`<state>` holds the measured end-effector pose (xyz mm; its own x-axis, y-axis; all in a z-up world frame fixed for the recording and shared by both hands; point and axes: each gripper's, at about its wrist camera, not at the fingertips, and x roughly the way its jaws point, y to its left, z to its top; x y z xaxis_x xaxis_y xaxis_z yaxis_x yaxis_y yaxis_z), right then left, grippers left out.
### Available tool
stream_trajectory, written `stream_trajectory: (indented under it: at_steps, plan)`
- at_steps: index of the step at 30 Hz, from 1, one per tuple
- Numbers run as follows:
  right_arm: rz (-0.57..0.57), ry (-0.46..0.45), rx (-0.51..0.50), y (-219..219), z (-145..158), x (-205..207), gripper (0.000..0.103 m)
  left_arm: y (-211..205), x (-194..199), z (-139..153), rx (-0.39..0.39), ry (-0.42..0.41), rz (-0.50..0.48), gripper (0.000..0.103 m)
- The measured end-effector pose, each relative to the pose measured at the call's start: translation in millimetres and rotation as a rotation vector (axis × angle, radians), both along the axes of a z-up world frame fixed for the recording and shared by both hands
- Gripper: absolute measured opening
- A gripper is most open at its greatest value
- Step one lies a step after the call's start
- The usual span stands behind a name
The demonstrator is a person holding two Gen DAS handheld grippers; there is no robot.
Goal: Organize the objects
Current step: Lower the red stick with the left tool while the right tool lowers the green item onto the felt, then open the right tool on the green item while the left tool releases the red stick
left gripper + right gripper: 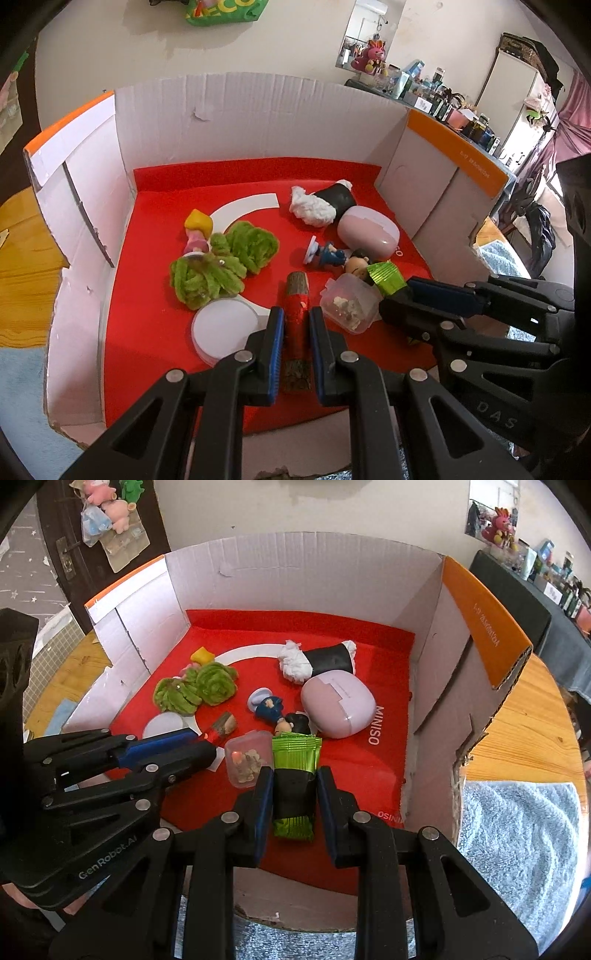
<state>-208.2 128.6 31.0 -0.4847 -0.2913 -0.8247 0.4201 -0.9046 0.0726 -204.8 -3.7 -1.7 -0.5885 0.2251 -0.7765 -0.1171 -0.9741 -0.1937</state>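
Note:
My left gripper (pixel 296 315) is shut on a short wooden stick with a red wrap (pixel 296 306), held low over the red liner of the cardboard box (pixel 229 110). My right gripper (pixel 294 775) is shut on a green foil packet with a black band (pixel 295 760), just above the box floor near its front. In the right wrist view the left gripper (pixel 205 743) comes in from the left with the stick (pixel 224 724) at its tip. Between the two grippers lies a small clear plastic tub (pixel 247 760).
Lying in the box are green fuzzy pieces (pixel 221 262), a yellow-haired doll (pixel 197 230), a white disc (pixel 221 328), two small figurines (pixel 269 705), a pink case (pixel 338 705) and a black roll with white tissue (pixel 321 661). Outside it are a wooden tabletop (pixel 517 723) and a grey towel (pixel 517 834).

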Motion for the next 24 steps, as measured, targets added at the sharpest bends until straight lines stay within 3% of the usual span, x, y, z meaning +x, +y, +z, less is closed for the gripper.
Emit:
stream_trajectory:
  at_steps: [13,18,24]
  plan:
    - [-0.004,-0.001,-0.018,1.0,3.6,2.6,0.023,-2.9,2.5,3.6,-0.004,0.011,0.014,0.015]
    - [-0.005,0.004,-0.019,0.4,5.2,4.5,0.024,-4.5,6.5,8.8,-0.008,0.026,0.026,0.028]
    - [-0.005,0.018,-0.018,0.7,10.5,10.9,0.028,-5.9,15.2,14.1,-0.012,0.038,0.034,0.036]
